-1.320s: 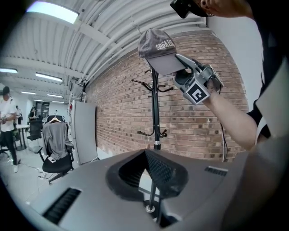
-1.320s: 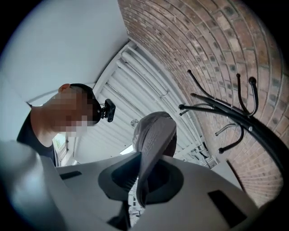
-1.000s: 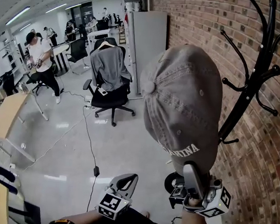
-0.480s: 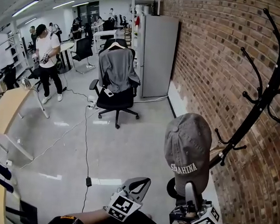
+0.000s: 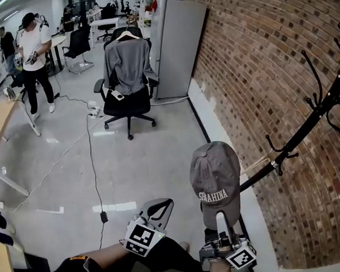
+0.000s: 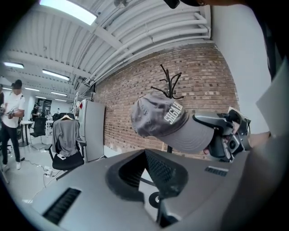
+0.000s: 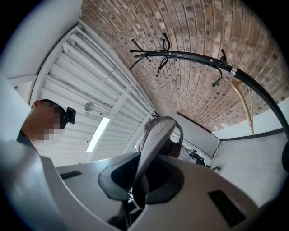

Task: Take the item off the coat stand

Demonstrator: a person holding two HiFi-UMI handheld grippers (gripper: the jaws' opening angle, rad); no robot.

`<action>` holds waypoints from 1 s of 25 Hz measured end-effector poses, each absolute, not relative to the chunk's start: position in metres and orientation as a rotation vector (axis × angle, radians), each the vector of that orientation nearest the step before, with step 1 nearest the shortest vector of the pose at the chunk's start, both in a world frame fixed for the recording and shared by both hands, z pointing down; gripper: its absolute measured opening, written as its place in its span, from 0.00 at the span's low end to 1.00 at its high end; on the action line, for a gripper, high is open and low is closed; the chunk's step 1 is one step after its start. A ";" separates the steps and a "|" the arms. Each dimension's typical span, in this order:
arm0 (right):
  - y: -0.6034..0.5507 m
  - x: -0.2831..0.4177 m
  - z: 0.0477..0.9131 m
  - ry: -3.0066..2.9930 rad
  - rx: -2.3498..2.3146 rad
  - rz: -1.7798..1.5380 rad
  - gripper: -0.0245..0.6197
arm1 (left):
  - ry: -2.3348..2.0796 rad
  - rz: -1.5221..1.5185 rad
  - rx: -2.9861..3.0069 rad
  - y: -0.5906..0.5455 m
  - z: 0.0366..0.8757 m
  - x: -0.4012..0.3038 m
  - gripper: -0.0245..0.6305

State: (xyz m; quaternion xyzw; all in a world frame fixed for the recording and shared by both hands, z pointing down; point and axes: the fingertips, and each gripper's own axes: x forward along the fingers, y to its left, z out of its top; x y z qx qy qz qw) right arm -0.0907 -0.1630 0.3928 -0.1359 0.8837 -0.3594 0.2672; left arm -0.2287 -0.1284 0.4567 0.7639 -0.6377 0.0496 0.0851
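One item: the grey cap (image 5: pixel 215 175) is held by its brim, and its crown stands just above the fingertips of the right gripper (image 5: pixel 220 218).
Right fingers: they are pressed narrow on the brim, which fills the whole gap between them in the right gripper view (image 7: pixel 151 149).
Left fingers: on the left gripper (image 5: pixel 164 204) they are closed together with nothing between them, and they sit to the left of the right fingers, apart from the cap.
Coat stand: the coat stand (image 5: pixel 309 121) is beyond the right fingers and to their right, against the brick wall (image 5: pixel 249 62). None of its hooks touches the cap.
Step in hand: I judge that the cap is already off the stand and that what remains is to carry it clear.
How to do it well: only the brim is gripped, so the pressure should stay even and the hand should move slowly. A quick turn could swing the crown and work the brim loose.
Path: it is better to draw the cap toward the body, away from the lower hooks.
Left gripper: it should stay low and out of the way.
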 end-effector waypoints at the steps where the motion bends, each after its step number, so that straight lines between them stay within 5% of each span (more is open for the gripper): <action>1: -0.153 -0.102 0.395 2.377 -0.381 -0.974 0.09 | -1.902 0.141 2.286 -0.121 0.456 -0.242 0.09; 12: -0.040 -0.188 0.402 2.345 -0.644 -0.987 0.09 | -1.627 0.125 2.415 -0.033 0.465 -0.308 0.09; 25: 0.031 -0.180 0.421 2.314 -0.767 -1.042 0.09 | -1.501 0.152 2.419 0.028 0.487 -0.295 0.09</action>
